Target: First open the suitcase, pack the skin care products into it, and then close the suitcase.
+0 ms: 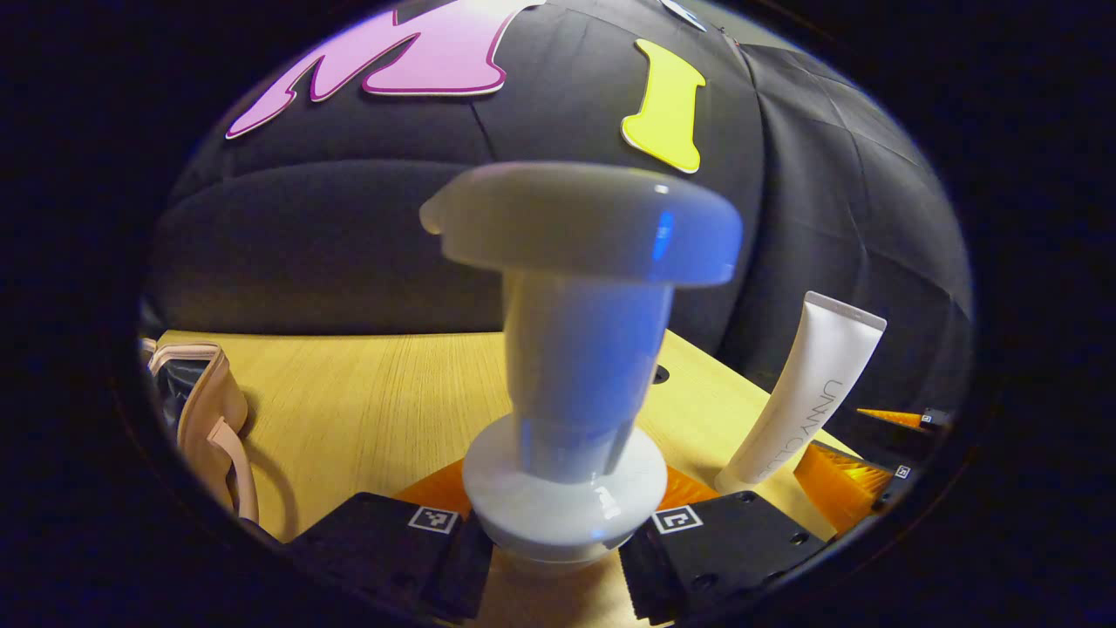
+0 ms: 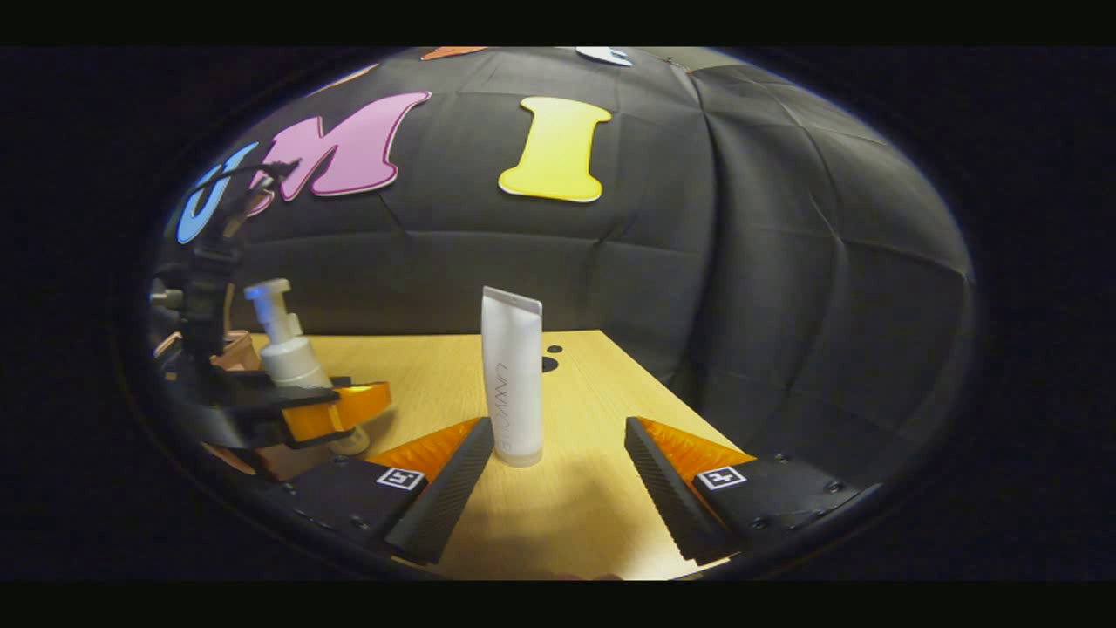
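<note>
Your left hand-held gripper (image 1: 558,545) clamps the white plastic pump bottle (image 1: 571,366) at its collar. Your right hand-held gripper (image 2: 551,475) is spread wide, the upright white squeeze tube (image 2: 512,379) at 12 o'clock on the pale wooden worktop (image 2: 593,515).

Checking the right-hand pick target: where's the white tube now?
The white tube stands upright on the wooden table, just ahead of the open right gripper, right of the pump bottle held by the left gripper.
</note>
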`<state>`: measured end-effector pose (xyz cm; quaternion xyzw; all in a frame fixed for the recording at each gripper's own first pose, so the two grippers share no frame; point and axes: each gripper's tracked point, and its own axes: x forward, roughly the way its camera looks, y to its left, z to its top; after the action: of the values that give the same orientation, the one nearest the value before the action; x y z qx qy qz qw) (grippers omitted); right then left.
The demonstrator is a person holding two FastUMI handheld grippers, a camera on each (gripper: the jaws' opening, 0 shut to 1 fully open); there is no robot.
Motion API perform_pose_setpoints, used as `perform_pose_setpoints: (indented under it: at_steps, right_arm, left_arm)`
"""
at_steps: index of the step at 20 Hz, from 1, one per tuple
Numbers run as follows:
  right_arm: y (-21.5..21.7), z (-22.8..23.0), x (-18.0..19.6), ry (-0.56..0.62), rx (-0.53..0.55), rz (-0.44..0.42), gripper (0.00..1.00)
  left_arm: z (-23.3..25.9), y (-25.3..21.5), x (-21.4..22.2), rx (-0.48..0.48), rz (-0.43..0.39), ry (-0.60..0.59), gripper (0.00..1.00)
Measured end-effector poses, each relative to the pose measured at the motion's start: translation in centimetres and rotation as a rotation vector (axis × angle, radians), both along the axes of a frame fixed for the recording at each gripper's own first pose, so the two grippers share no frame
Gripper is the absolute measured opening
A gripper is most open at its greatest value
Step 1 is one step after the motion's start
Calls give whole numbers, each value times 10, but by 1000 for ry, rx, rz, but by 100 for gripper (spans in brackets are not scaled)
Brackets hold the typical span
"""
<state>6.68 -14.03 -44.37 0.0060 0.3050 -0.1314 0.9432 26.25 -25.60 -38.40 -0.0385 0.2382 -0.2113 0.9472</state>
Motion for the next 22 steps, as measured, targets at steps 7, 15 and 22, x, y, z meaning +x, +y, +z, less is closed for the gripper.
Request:
perform_pose_setpoints:
  at_steps: [7, 15, 22]
  right_arm:
    - [10, -16, 43, -30, -78, 139, 97]
    - [17, -40, 63, 67, -76, 136, 53]
    - [22, -39, 60, 70, -63, 140, 33]
  left_arm:
    - [3, 42, -46, -62, 41, 97, 64]
    - [4, 49, -62, -65, 31, 121, 64]
    - [16, 71, -63, -71, 65, 88, 64]
